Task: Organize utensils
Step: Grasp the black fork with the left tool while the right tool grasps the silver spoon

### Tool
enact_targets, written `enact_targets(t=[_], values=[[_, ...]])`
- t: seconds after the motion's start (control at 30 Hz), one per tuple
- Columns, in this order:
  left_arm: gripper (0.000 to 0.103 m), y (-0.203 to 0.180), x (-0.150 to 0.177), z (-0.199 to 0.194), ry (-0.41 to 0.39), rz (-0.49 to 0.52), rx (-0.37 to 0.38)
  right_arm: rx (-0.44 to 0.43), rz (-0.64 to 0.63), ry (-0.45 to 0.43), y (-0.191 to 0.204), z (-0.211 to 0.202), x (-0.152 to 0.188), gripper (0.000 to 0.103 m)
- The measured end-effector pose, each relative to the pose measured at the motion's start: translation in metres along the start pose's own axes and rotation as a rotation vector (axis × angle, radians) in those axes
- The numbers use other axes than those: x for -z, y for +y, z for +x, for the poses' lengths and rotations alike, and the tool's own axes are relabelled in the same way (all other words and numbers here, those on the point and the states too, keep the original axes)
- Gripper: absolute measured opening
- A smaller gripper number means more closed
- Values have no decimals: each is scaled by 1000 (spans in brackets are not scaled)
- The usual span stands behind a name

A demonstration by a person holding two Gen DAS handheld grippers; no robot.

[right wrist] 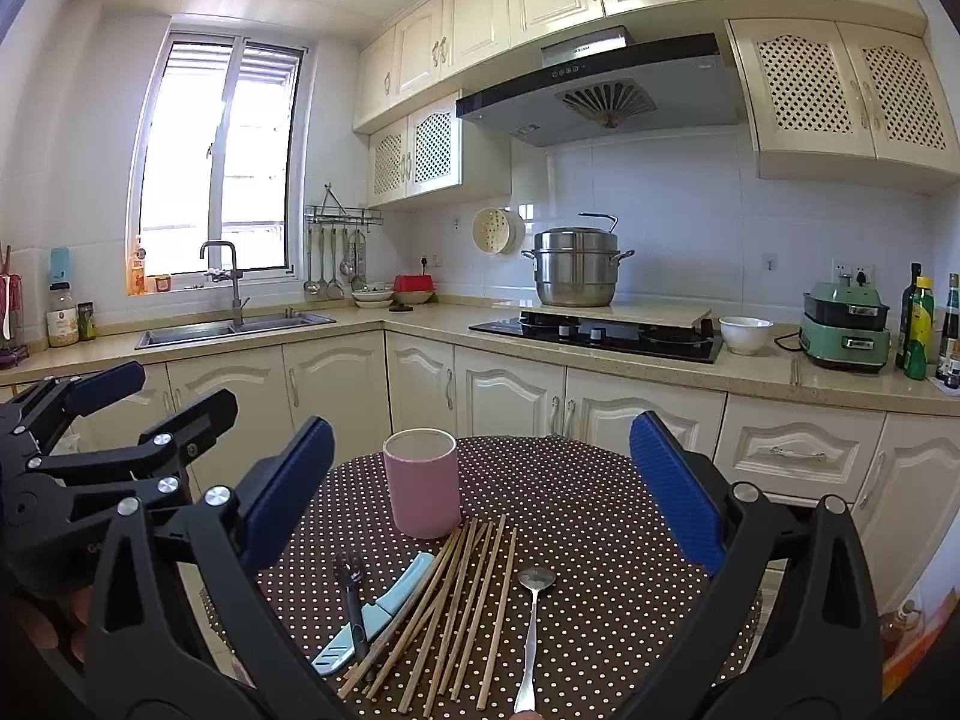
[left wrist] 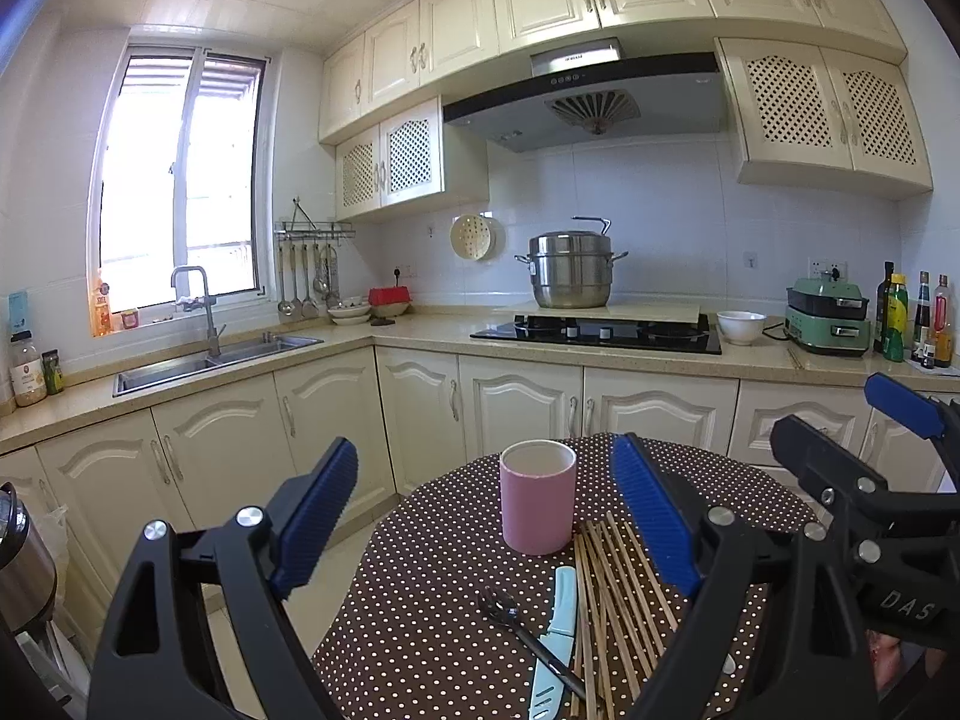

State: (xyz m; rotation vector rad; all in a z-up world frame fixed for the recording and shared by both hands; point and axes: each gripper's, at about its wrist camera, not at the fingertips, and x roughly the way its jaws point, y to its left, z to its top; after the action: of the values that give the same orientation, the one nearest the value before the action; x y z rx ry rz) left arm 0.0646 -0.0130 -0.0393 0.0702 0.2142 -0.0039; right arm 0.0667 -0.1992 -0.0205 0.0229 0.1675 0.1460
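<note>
Currently both grippers, left gripper (left wrist: 486, 516) and right gripper (right wrist: 480, 492), are held spread wide, empty, above the dotted brown tablecloth (right wrist: 588, 498). Wooden chopsticks (right wrist: 462, 600), steel spoon (right wrist: 531, 630), black fork (right wrist: 354, 606) and pale-blue knife (right wrist: 384, 612) lie beside the pink cylindrical cup (right wrist: 422, 483). Nothing is sorted yet; a first pickup is needed.

free: bench (right wrist: 600, 510) right half lay bare | obstacles: pink cup (right wrist: 422, 483) stood far left; chopsticks (right wrist: 462, 600), knife (right wrist: 384, 612), fork (right wrist: 354, 606), spoon (right wrist: 531, 624) crowded near centre
</note>
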Motion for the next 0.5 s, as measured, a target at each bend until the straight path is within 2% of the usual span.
enact_targets(t=[0.17,0.23,0.37,0.5], values=[[85,-3,11,29,87,3,23,-3,9,76,-6,27,14,97],[85,-3,16,47,148,-4,50,8,8,119,-12,41,22,97],[85,11,32,93,332,-73,107,59,-9,243,-25,73,38,97],[85,37,59,136,507,-175,127,95,-2,383,-46,104,62,97]])
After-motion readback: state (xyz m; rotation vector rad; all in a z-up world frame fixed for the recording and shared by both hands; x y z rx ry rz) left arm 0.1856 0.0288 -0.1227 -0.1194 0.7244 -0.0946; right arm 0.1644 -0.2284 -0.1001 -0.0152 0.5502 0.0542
